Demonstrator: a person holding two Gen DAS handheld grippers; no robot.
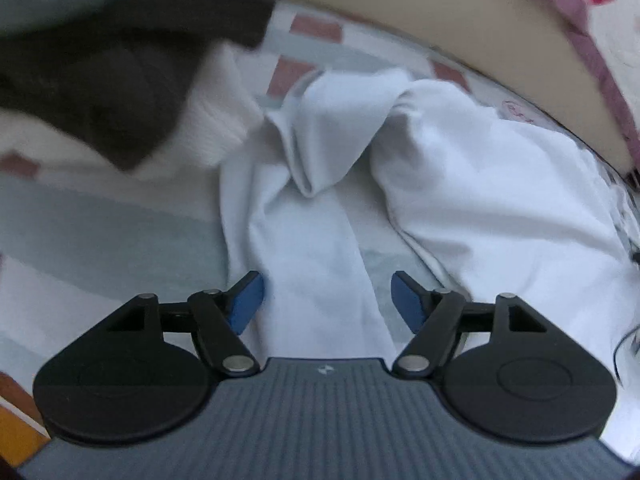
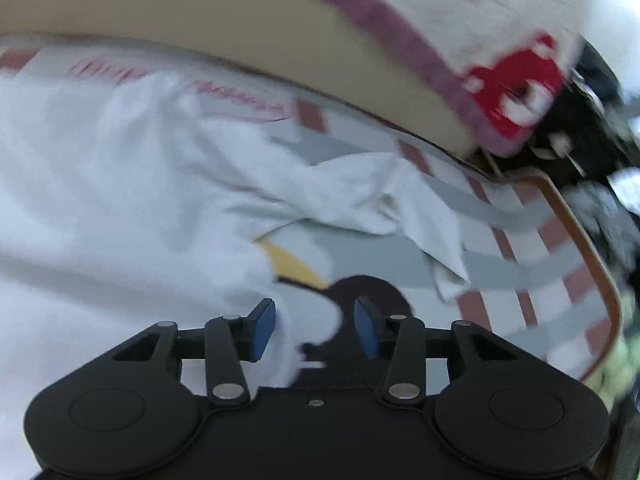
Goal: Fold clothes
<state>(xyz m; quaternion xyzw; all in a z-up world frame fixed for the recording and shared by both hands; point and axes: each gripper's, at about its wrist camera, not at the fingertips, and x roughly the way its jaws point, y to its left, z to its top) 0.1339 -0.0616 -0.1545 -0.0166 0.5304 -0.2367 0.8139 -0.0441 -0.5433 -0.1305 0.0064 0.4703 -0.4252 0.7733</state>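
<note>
Left wrist view: left gripper [image 1: 327, 303] spread above a strip of the white garment [image 1: 460, 184] crumpled on the striped sheet [image 1: 100, 240]; right gripper [image 2: 315, 328] parted, cloth edge between its pads, unpinched

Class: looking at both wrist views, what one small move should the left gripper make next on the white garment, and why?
Probably lower and close the left gripper on the white garment. Its jaws stand open, a strip of that fabric runs between them, and nothing is gripped. The garment lies crumpled on the striped cloth.

Probably a home bedroom: striped bedsheet [image 1: 100, 232], padded headboard [image 1: 420, 36], scattered clothes [image 1: 500, 184].
</note>
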